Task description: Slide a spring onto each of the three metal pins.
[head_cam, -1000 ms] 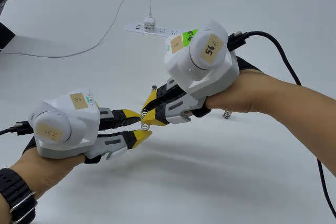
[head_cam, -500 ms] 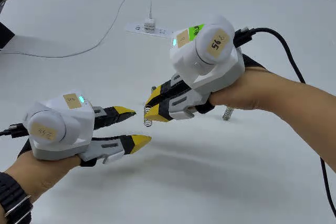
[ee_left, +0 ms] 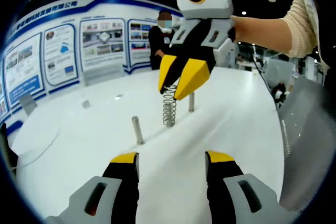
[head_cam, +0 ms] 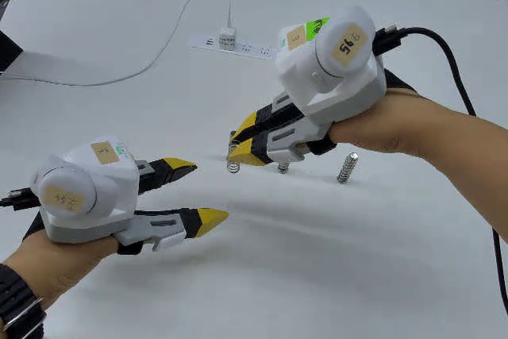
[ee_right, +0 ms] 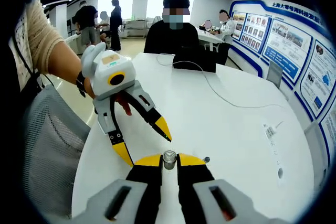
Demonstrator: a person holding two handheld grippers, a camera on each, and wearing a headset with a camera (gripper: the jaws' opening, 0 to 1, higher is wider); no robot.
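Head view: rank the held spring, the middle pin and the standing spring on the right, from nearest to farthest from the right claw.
1. Held spring, gripped in the right claw.
2. Middle pin, just right of the tips.
3. Standing spring, farther right.

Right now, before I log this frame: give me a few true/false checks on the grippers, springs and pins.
1. The right gripper is shut on a spring. True.
2. The left gripper holds a spring too. False: its jaws stand open with nothing between them.
3. Every pin carries a spring. False: a bare pin stands beside the spring that the right gripper holds, as the left gripper view shows.
4. A second spring stands upright on the table, apart from both grippers. True.
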